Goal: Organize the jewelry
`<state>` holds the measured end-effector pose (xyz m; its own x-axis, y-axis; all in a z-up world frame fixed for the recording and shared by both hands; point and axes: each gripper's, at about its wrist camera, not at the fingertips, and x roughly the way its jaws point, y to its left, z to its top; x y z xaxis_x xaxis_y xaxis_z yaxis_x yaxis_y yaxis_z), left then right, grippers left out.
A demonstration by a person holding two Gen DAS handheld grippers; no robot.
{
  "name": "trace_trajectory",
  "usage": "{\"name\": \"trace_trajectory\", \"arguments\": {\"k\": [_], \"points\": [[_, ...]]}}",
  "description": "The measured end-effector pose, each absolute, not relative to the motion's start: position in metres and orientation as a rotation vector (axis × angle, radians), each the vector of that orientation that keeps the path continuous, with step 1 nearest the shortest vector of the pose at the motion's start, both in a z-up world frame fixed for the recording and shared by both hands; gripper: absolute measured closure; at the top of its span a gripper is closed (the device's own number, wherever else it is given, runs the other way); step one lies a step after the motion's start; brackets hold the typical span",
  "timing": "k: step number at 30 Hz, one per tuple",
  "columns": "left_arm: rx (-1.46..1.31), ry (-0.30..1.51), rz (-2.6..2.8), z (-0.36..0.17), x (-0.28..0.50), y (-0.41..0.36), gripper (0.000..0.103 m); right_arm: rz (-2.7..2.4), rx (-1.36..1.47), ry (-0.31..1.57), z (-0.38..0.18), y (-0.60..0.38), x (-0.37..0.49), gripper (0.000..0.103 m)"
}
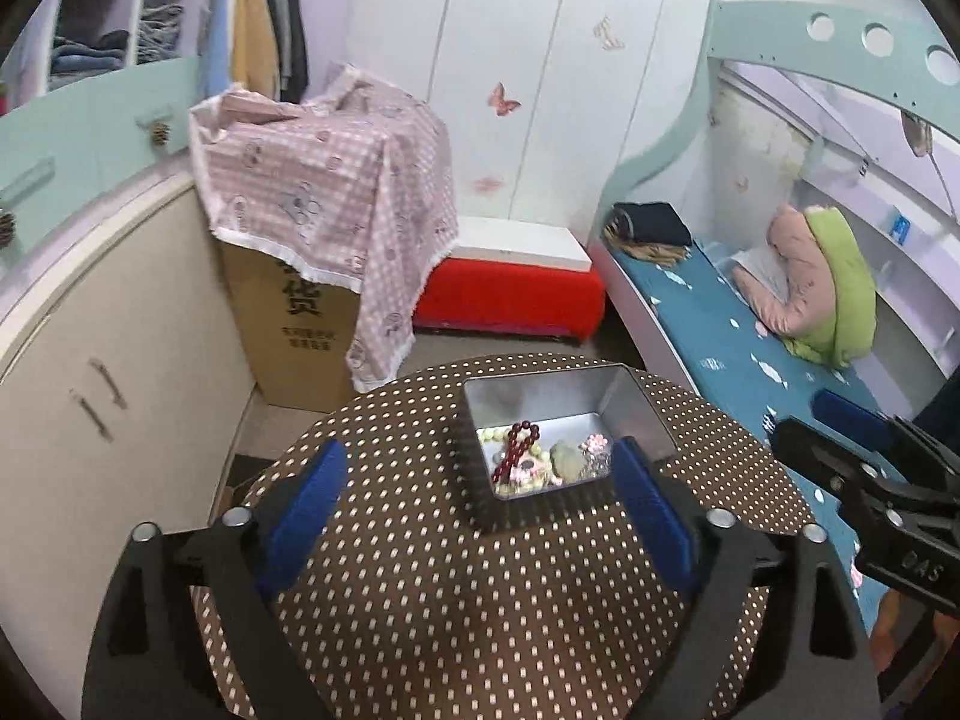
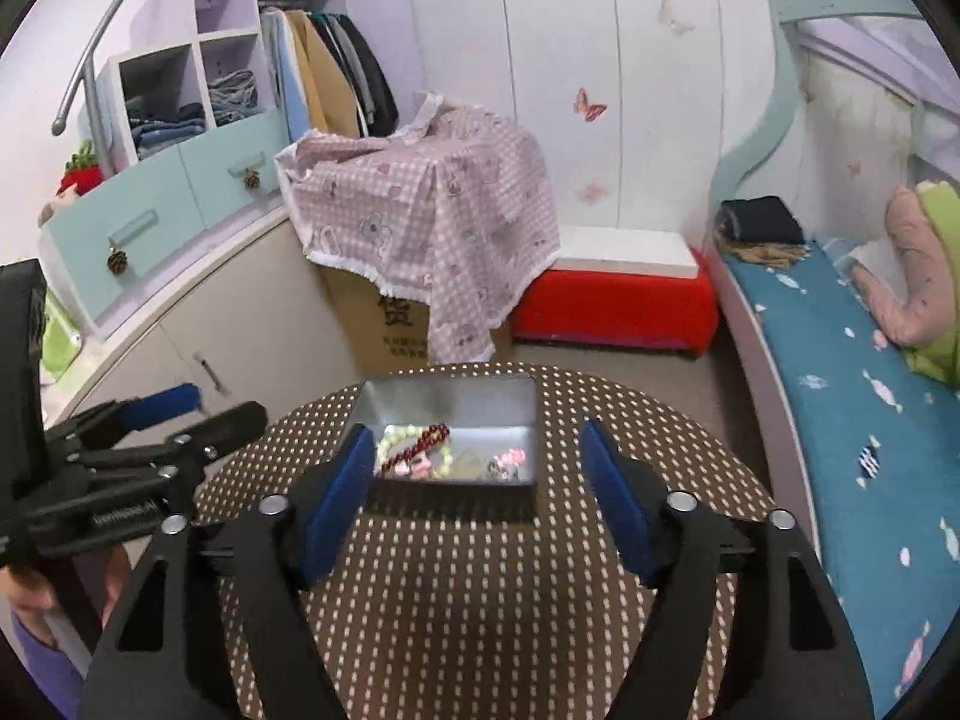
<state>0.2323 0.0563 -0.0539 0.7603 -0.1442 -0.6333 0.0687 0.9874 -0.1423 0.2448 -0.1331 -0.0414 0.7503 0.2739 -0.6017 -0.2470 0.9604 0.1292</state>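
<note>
Two open tools (image 1: 474, 486) (image 2: 474, 474), one tin (image 1: 636, 414), one red bracelet (image 1: 516, 450)

Probably a child's bedroom: bunk bed (image 1: 750, 348), hanging clothes (image 2: 336, 72) (butterfly stickers (image 1: 503, 99) on wardrobe).

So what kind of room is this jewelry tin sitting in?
Most likely a child's bedroom: a bunk bed with a teal patterned mattress, hanging clothes in an open wardrobe, and pink butterfly stickers on the white cupboard doors.

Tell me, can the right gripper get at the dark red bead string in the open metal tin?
Probably yes. The right gripper is open and empty, the metal tin has no lid on, and the dark red bead string lies on top.
</note>
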Motion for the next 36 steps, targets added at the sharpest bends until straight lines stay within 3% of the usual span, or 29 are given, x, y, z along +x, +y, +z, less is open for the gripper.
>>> {"name": "trace_trajectory", "arguments": {"k": [7, 9, 36], "points": [[-0.082, 0.620, -0.106, -0.032, 0.177, 0.050, 0.015, 0.238, 0.018, 0.584, -0.021, -0.134, 0.175, 0.020], [-0.072, 0.592, -0.108, -0.025, 0.161, 0.047, 0.009, 0.238, 0.016, 0.560, -0.016, -0.133, 0.159, 0.020], [0.040, 0.252, -0.062, 0.031, 0.023, 0.018, 0.007, 0.161, -0.058, 0.311, 0.048, -0.132, 0.017, 0.018]]}}
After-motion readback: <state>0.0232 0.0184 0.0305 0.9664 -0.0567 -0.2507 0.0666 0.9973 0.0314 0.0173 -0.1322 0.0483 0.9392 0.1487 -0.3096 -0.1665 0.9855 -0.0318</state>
